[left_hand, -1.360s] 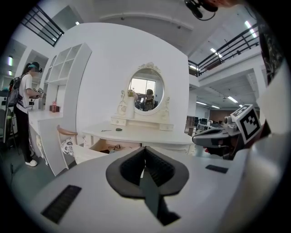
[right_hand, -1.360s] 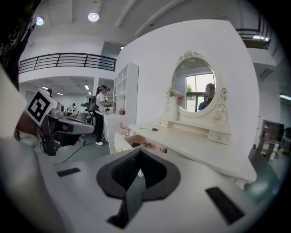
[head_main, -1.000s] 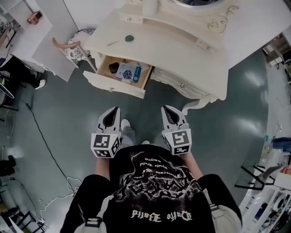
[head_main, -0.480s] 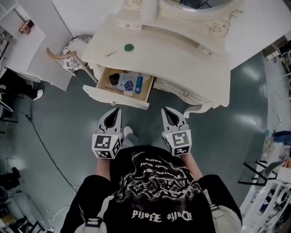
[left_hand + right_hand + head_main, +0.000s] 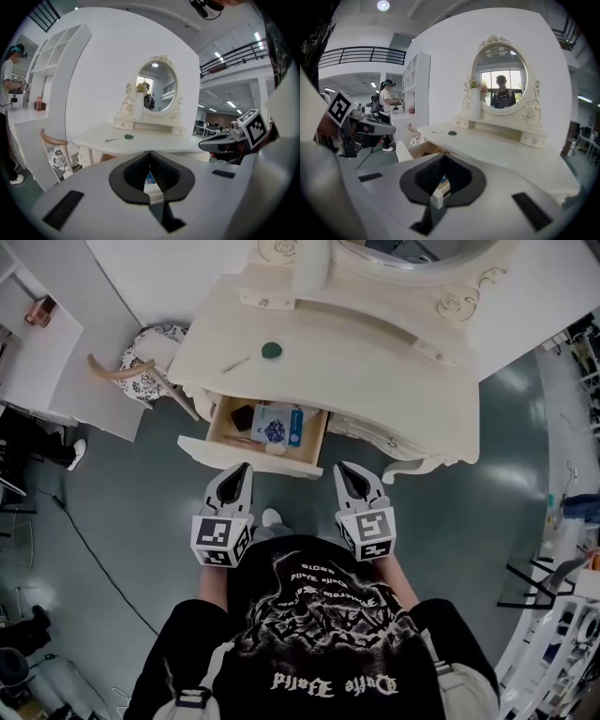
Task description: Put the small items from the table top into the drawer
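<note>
**A:** State of the 2 tools?

**B:** Left gripper (image 5: 243,466): jaws closed tip to tip, nothing between the pads. Right gripper (image 5: 340,466): likewise clenched and empty. Both sit side by side at lower centre of the head view, pointing up-frame at the dressing table (image 5: 394,371).

**A:** Location of the work?

**B:** On the table top, upper left of centre in the head view. There is 1 green round item (image 5: 272,351). Just beside it, to the lower left, lies 1 thin pin-like item (image 5: 235,364), too small to identify and possibly a hairpin. Total: 2 items to stow.

**A:** Destination?

**B:** 1 open drawer (image 5: 246,457), lying between the grippers and those 2 items. It already holds 1 blue-and-white packet (image 5: 278,425), 1 dark item (image 5: 242,415) and 1 pale item (image 5: 273,447) at its front edge.

**A:** Governing relation for the next move?

**B:** The thin item lies straight up-frame of the left gripper. The green item is slightly right of that line and well left of the right gripper, so the left gripper is nearer to both. The thin item's long axis runs from lower left to upper right, oblique to the gripper's line. In my judgement the reach must pass over the open drawer, and the jaws must open first.
</note>
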A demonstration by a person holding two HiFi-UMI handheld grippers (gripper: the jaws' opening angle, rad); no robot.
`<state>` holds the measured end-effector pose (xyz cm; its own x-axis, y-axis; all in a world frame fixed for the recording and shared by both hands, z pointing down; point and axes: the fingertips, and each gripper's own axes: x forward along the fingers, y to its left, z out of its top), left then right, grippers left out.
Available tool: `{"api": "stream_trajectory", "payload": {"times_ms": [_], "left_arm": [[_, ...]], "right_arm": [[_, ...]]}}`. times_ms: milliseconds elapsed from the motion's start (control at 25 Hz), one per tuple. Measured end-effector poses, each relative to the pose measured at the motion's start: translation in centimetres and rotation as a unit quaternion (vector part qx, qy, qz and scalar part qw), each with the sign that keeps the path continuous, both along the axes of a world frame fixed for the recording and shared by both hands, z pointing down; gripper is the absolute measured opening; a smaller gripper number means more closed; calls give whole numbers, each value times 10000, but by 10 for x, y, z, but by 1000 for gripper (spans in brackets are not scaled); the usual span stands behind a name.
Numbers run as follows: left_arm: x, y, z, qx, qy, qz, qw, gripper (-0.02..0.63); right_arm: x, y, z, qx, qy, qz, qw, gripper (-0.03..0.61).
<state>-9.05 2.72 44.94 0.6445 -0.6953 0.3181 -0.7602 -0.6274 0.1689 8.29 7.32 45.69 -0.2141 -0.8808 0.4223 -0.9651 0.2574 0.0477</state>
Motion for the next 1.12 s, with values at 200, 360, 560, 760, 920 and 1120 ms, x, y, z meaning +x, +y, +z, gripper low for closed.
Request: {"api": "stream_trajectory", "payload": {"times_ms": [200, 360, 560, 760, 920, 1120], "left_arm": [[-11, -22, -3, 63, 7, 168, 9998, 15], [-19, -31, -1, 76, -27, 279, 9996, 15], [-25, -36, 1, 59, -44, 383, 9992, 15], [-31, -37, 2, 30, -41, 387, 9992, 15], [-36, -39, 2, 9, -50, 340, 9994, 15], [-34, -43, 3, 0, -30, 289, 9996, 15]], "right_arm": [[-13, -15, 4, -28, 2, 140, 9999, 9], [-24, -22, 7, -44, 2, 212, 9998, 9], [-30, -27, 9, -70, -77, 330, 9994, 9], [-39, -32, 10, -78, -96, 320, 9994, 9], [-44, -34, 8, -64, -117, 285, 9995, 9], [-40, -39, 8, -61, -145, 276, 9995, 9]]}}
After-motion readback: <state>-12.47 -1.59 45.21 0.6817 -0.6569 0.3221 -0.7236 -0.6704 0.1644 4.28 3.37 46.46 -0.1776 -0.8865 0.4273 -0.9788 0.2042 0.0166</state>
